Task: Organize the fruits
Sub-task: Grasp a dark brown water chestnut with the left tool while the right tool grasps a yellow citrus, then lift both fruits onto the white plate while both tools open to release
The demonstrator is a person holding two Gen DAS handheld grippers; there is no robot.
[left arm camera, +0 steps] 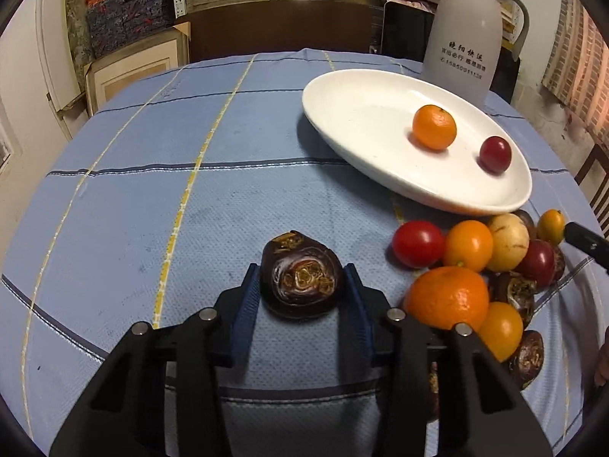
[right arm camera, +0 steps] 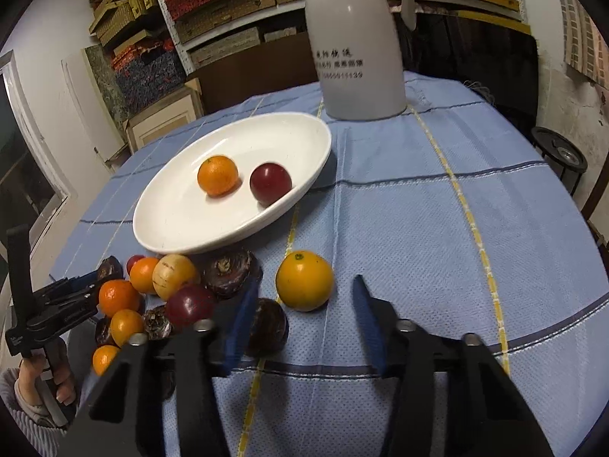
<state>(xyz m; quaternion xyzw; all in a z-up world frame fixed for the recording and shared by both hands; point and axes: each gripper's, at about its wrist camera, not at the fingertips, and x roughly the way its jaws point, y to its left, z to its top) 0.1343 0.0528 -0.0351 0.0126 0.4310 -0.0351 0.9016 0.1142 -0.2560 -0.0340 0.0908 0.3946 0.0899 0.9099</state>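
Note:
My left gripper (left arm camera: 302, 280) is shut on a dark brown water chestnut (left arm camera: 300, 280), held just above the blue cloth; it also shows in the right wrist view (right arm camera: 91, 278). My right gripper (right arm camera: 302, 295) is open, its fingers on either side of a small orange fruit (right arm camera: 304, 280) that lies on the cloth. A white oval plate (left arm camera: 342, 114) (right arm camera: 171, 224) holds a tangerine (left arm camera: 434, 127) (right arm camera: 217, 175) and a dark red fruit (left arm camera: 495, 154) (right arm camera: 270, 184). A pile of several mixed fruits (left arm camera: 468, 266) (right arm camera: 163, 293) lies beside the plate's near edge.
A tall white thermos jug (left arm camera: 464, 26) (right arm camera: 357, 42) stands behind the plate. The round table has a blue checked cloth (left arm camera: 190, 190) (right arm camera: 437, 209). Shelves of boxes stand beyond the table's far edge. A dark chair (left arm camera: 593, 179) stands at the right.

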